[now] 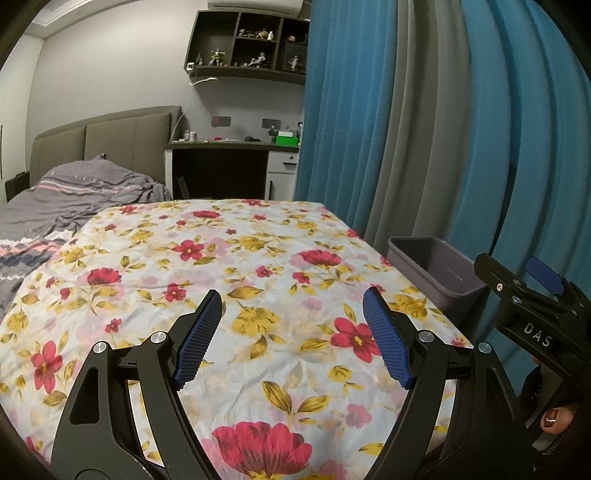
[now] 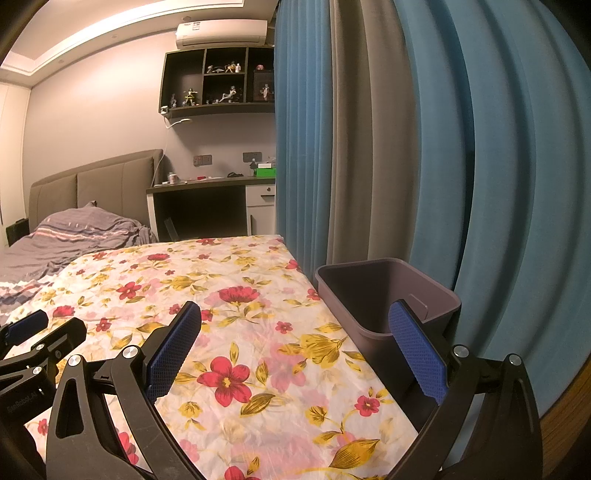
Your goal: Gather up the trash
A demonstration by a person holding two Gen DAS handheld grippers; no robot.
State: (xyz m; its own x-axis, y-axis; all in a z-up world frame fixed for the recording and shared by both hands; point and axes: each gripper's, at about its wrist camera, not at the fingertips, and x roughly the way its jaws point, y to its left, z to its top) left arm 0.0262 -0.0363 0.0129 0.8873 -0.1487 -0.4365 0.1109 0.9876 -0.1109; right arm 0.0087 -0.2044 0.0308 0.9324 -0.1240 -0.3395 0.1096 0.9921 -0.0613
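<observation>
Left wrist view: left gripper [image 1: 291, 336] jaws spread wide, nothing between the blue pads [image 1: 199, 339], hovering over the floral tablecloth [image 1: 229, 258]. No trash visible on the cloth. Grey trash bin [image 1: 436, 266] sits off the table's right edge, against the blue-and-grey curtain [image 1: 424, 129]. Right gripper [image 1: 532, 295] shows at the right edge, seen from the side, one blue pad showing; a fingertip with dark nail polish [image 1: 554, 417] below it. Behind the table: bed with grey striped bedding [image 1: 74, 199], desk [image 1: 229, 147], wall shelf with figurines [image 1: 251, 40]

Right wrist view: right gripper [image 2: 295, 350] also wide open, empty, straddling the table's right edge – left pad over the cloth [image 2: 240, 302], right pad [image 2: 417, 354] in front of the bin [image 2: 369, 291]. Bin interior looks empty as far as visible; the right finger hides its near corner. Left gripper [image 2: 29, 343] pokes in at the lower left. Air conditioner [image 2: 221, 33] above the shelf [image 2: 218, 81]
</observation>
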